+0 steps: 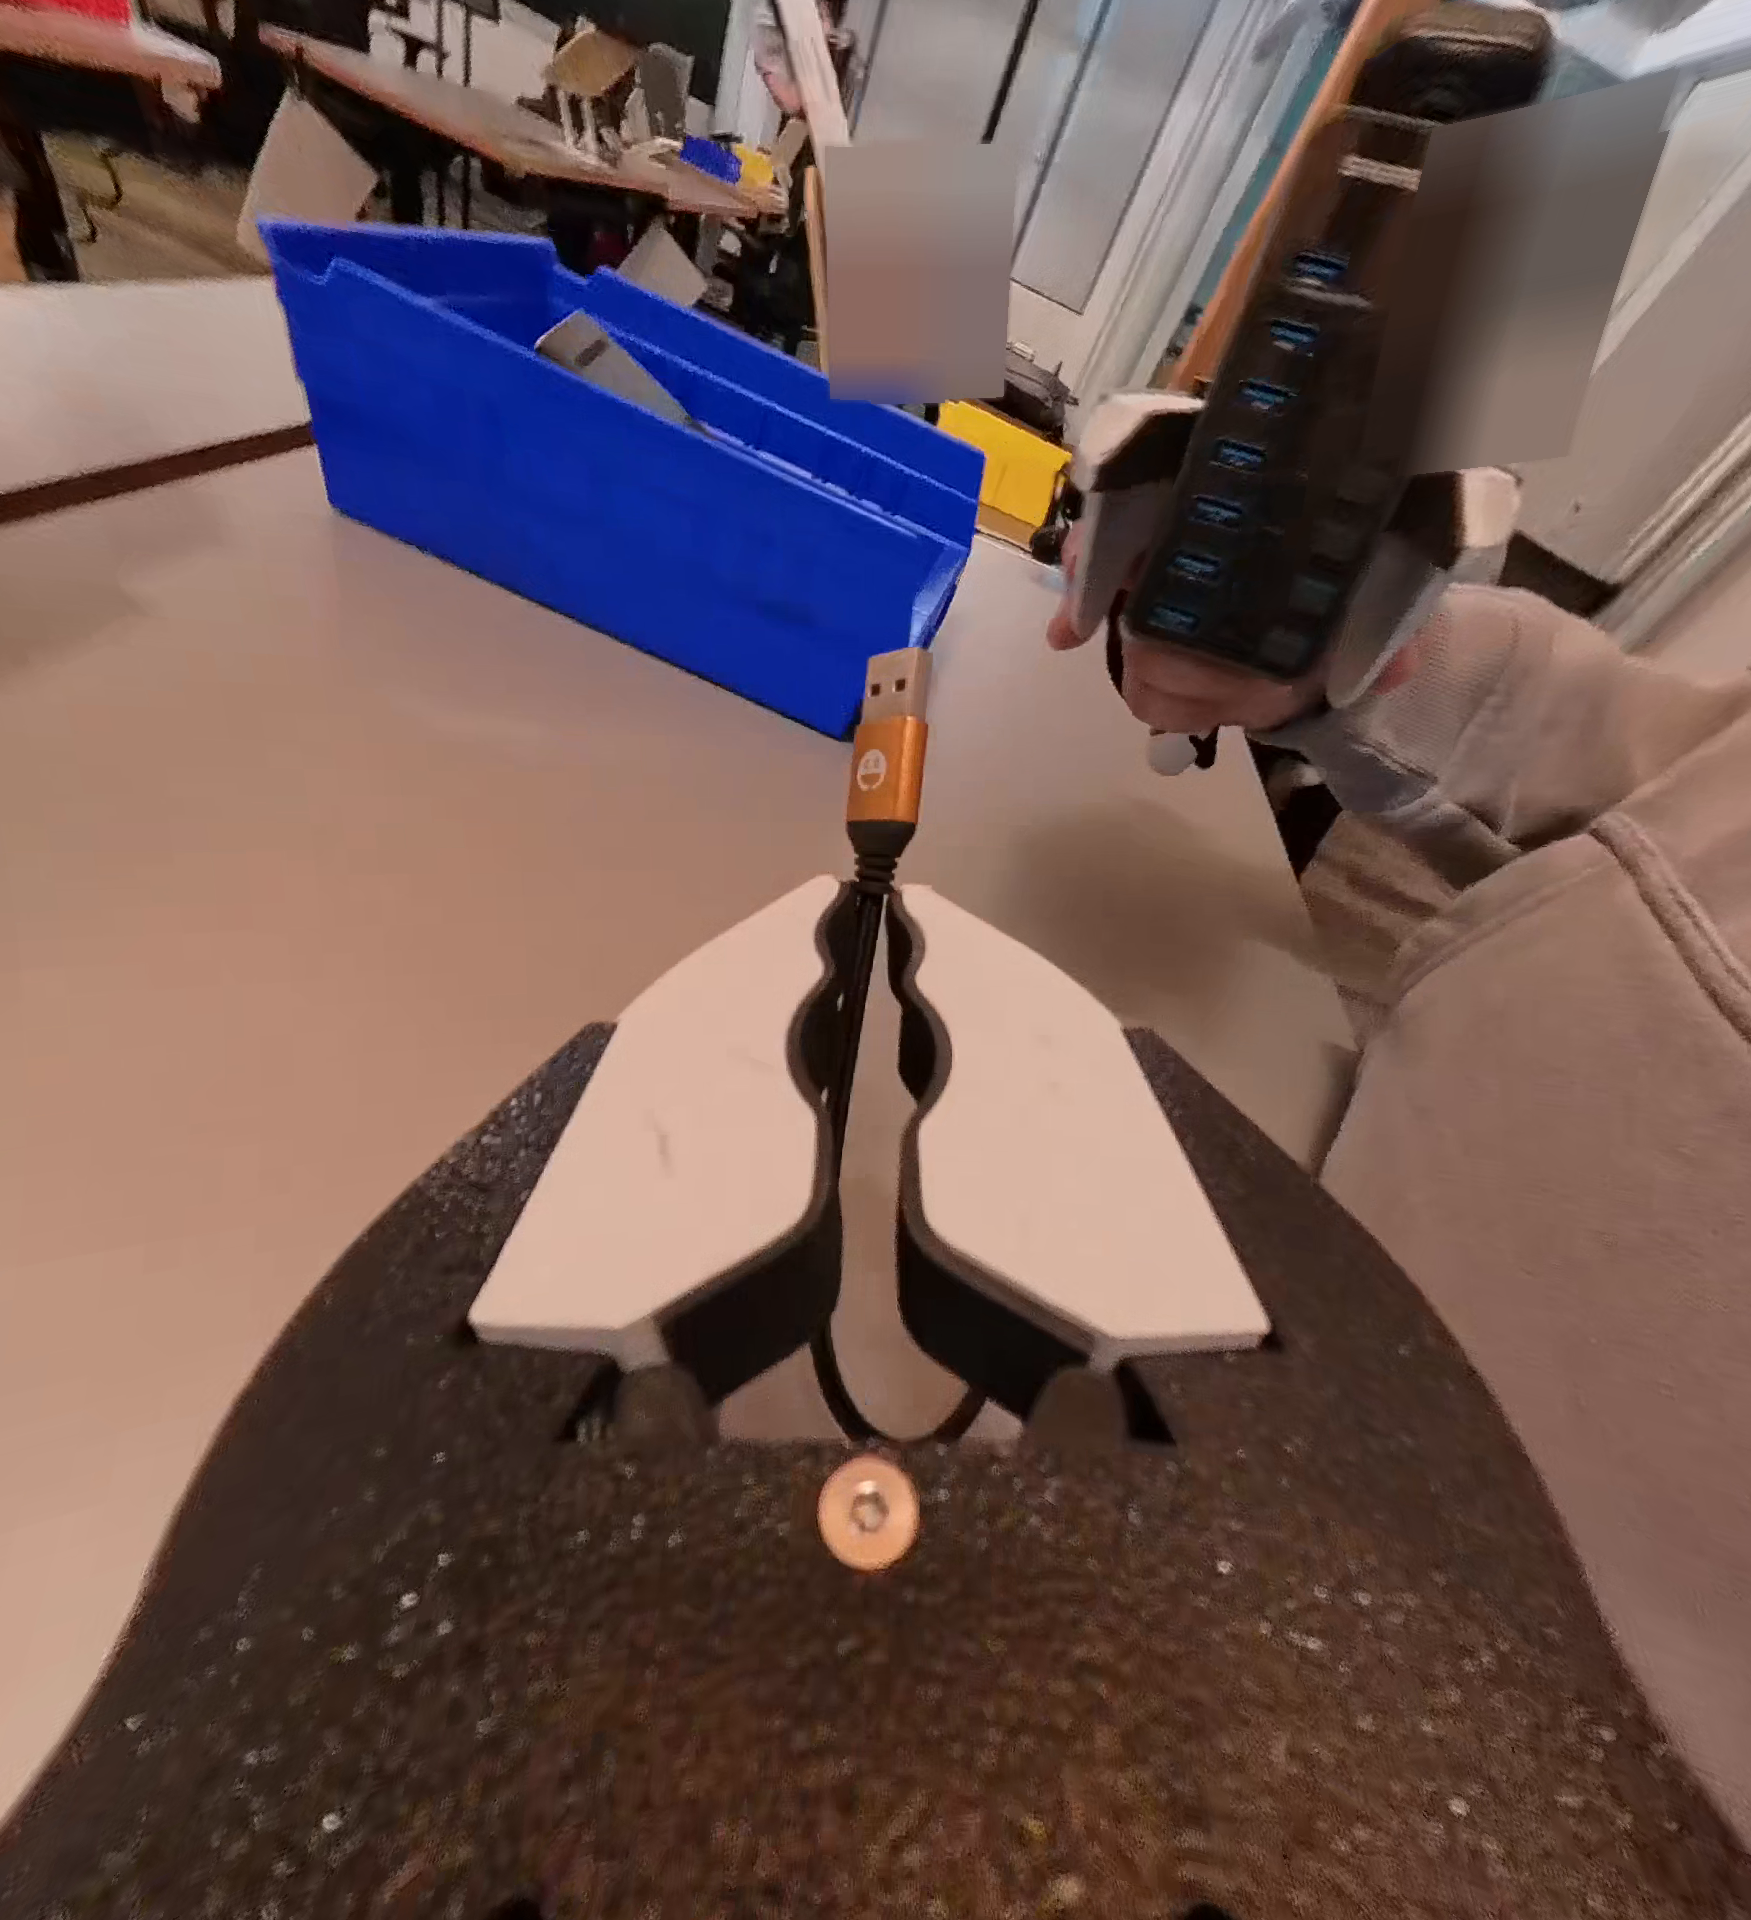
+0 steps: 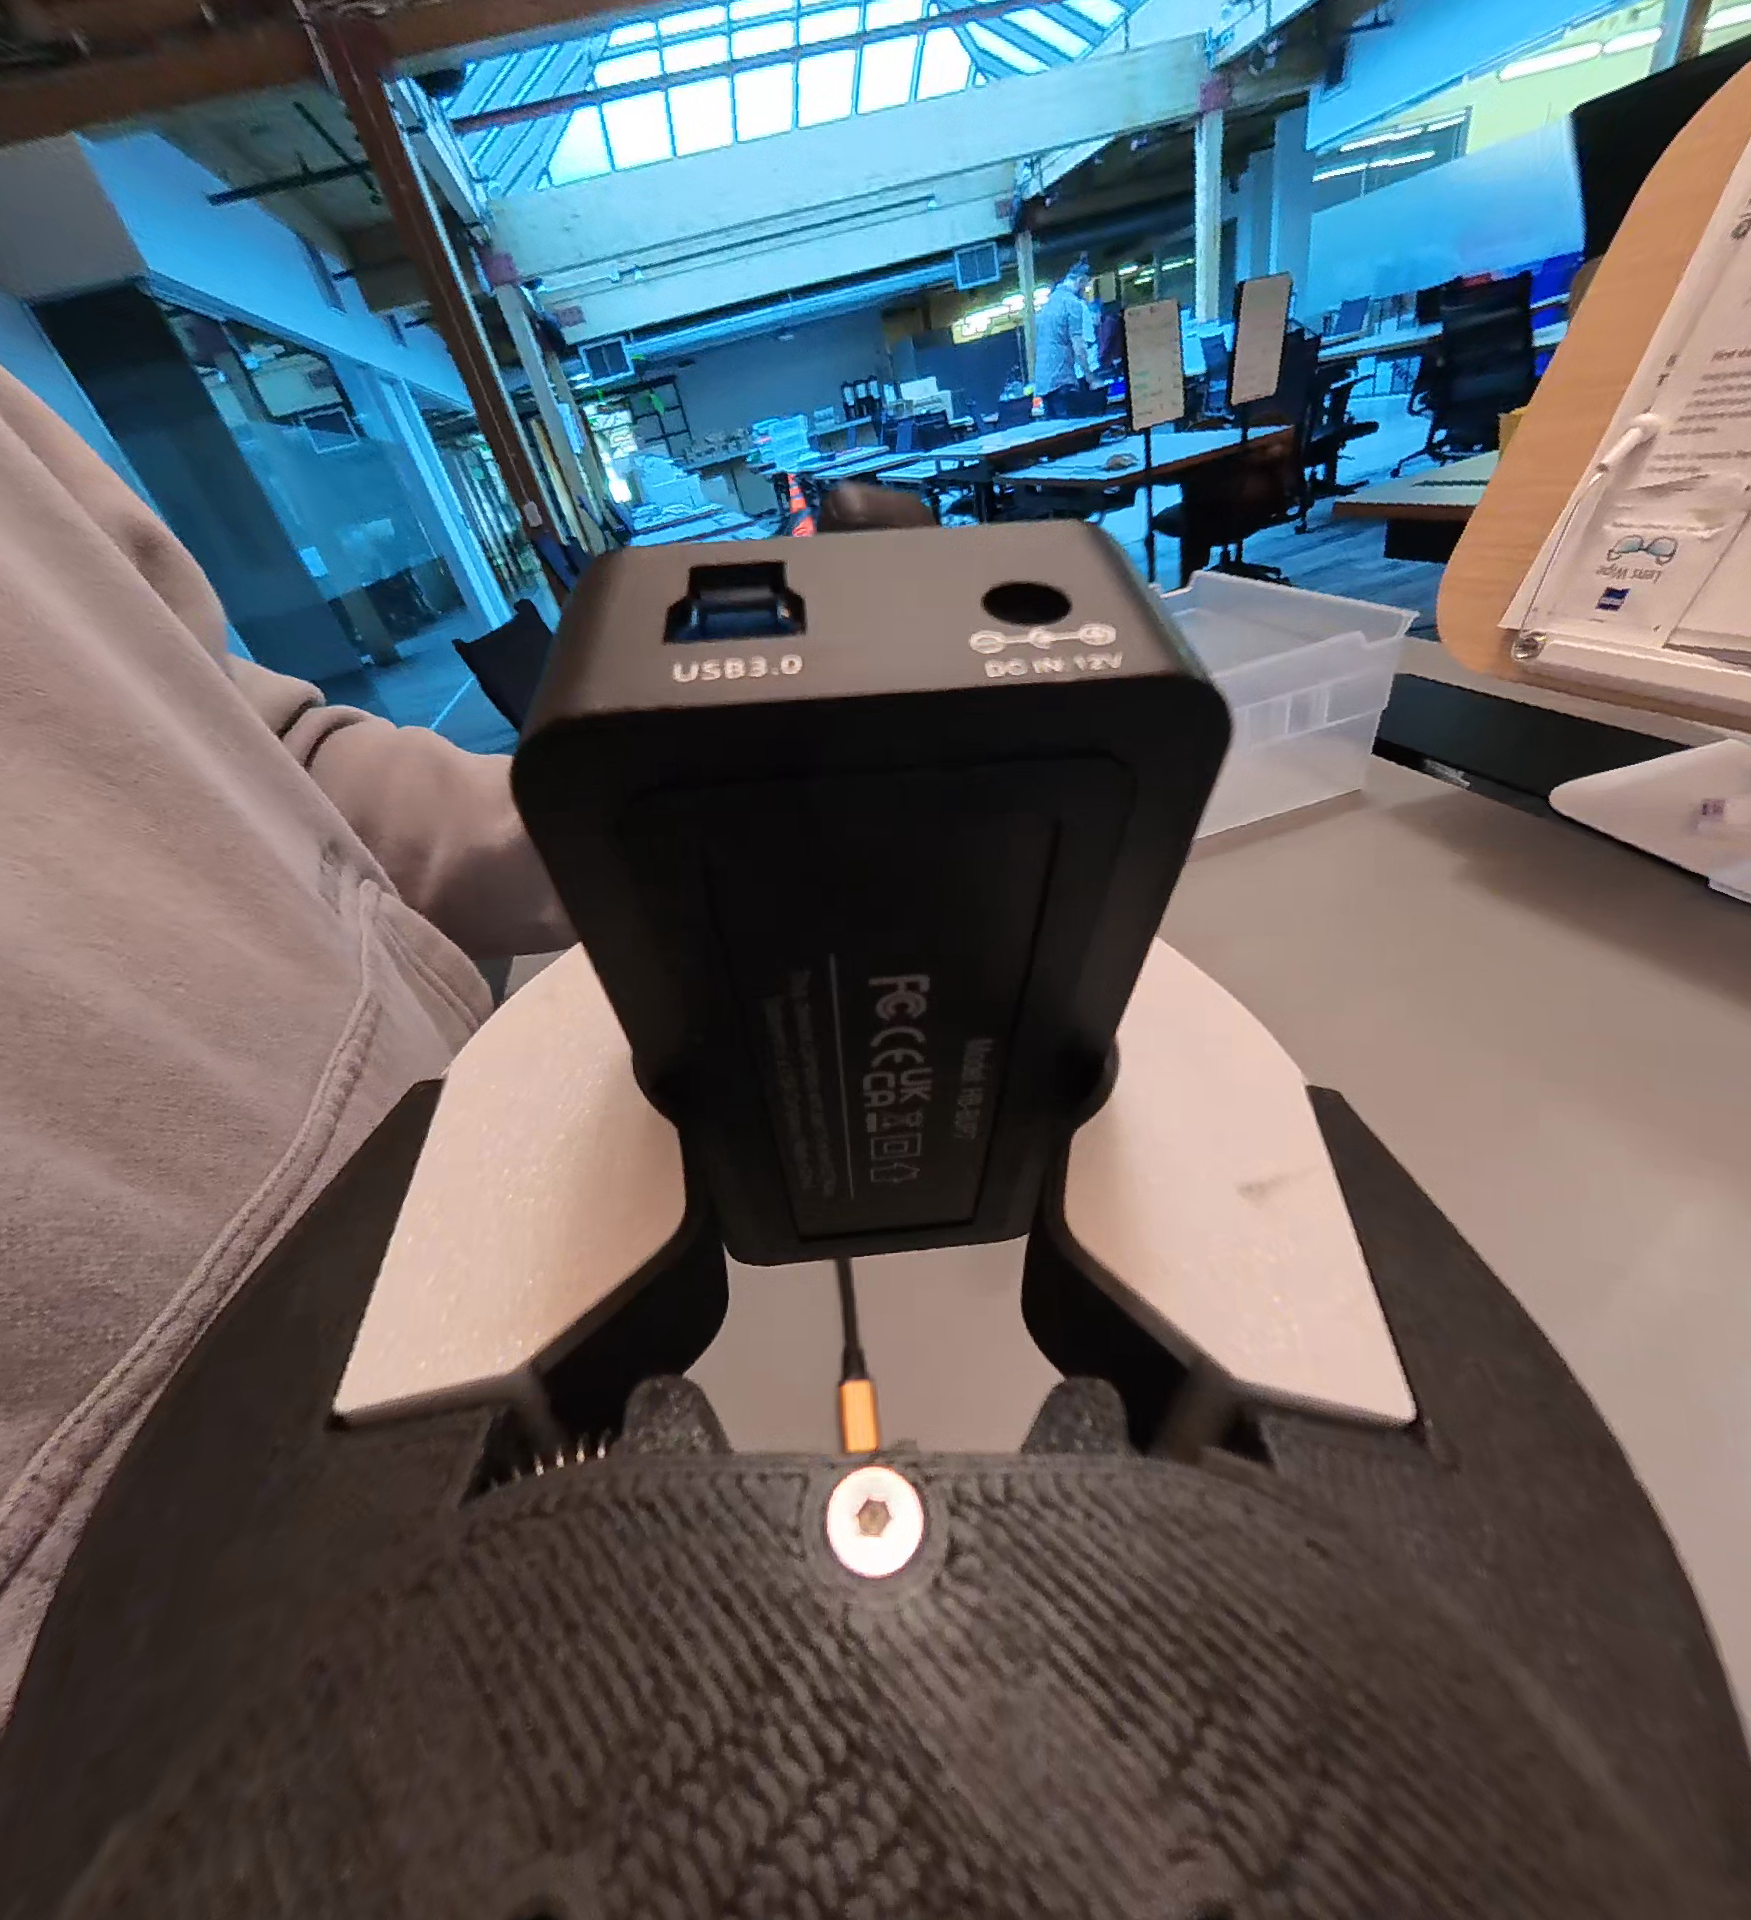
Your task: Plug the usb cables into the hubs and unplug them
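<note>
My left gripper (image 1: pixel 871 888) is pinched shut on the black cable (image 1: pixel 855 997), just behind its orange plug (image 1: pixel 890 748). The plug stands out past the fingertips with its long axis running straight away from the camera, its bare metal end pointing forward and a little up, in the air above the grey table (image 1: pixel 279 831). It is not plugged into anything.

My right gripper (image 2: pixel 876 1081) is clamped on the lower part of the black hub (image 2: pixel 866 831), a finger against each long side. In the right wrist view the hub stands upright between the fingers, long axis pointing away from the camera, its flat back with the printed label facing me and the end with two sockets on top.

In the left wrist view I see the same hub (image 1: pixel 1255 457) up and to the right of the plug, tilted, its row of blue ports facing the plug, lower end nearest it. Plug and hub are near but apart.

A blue bin (image 1: pixel 590 499) sits on the table behind the plug.
</note>
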Available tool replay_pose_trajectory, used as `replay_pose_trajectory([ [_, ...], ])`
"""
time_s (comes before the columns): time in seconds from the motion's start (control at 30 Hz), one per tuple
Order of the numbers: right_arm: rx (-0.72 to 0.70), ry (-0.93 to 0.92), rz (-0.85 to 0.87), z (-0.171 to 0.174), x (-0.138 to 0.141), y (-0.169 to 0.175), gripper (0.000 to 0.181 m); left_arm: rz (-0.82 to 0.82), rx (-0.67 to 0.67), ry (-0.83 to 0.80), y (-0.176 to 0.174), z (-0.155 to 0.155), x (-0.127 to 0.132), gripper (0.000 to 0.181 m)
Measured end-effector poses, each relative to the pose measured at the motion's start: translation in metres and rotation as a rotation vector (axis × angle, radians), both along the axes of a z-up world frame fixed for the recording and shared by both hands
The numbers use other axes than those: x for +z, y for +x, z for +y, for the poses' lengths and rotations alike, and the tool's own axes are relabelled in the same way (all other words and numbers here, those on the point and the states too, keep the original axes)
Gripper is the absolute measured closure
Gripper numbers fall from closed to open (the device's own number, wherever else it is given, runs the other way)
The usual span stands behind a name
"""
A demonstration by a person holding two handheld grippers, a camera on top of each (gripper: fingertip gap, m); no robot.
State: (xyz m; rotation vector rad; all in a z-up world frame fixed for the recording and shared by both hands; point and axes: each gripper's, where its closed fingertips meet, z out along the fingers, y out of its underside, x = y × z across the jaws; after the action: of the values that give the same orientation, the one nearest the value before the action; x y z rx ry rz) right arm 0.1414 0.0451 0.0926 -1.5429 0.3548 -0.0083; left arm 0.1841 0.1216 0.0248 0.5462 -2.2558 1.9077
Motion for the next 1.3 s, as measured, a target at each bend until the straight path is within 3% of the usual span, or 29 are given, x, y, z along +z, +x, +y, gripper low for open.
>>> replay_pose_trajectory([
  [0.27,0.045,-0.003,0.002,0.007,-0.003,-0.005,0.108,-0.09,-0.043,0.076,-0.011,-0.011,0.001,0.177],
  [0.57,0.085,0.124,0.05,0.0,0.007,-0.01,0.108,-0.433,-0.017,0.314,-0.013,-0.014,0.028,0.176],
  [0.77,0.147,0.229,0.077,-0.005,0.02,-0.015,0.108,-0.27,-0.052,0.343,-0.015,-0.016,0.028,0.176],
  [1.03,0.204,0.379,0.098,-0.016,0.042,-0.024,0.108,0.042,-0.087,0.095,-0.017,-0.023,0.047,0.176],
  [1.13,0.166,0.346,0.086,-0.018,0.038,-0.021,0.108,-0.127,-0.043,0.148,-0.013,-0.02,0.05,0.177],
  [1.3,0.064,0.167,0.047,-0.011,0.021,-0.007,0.108,-0.438,-0.021,0.444,-0.013,-0.024,0.045,0.177],
])
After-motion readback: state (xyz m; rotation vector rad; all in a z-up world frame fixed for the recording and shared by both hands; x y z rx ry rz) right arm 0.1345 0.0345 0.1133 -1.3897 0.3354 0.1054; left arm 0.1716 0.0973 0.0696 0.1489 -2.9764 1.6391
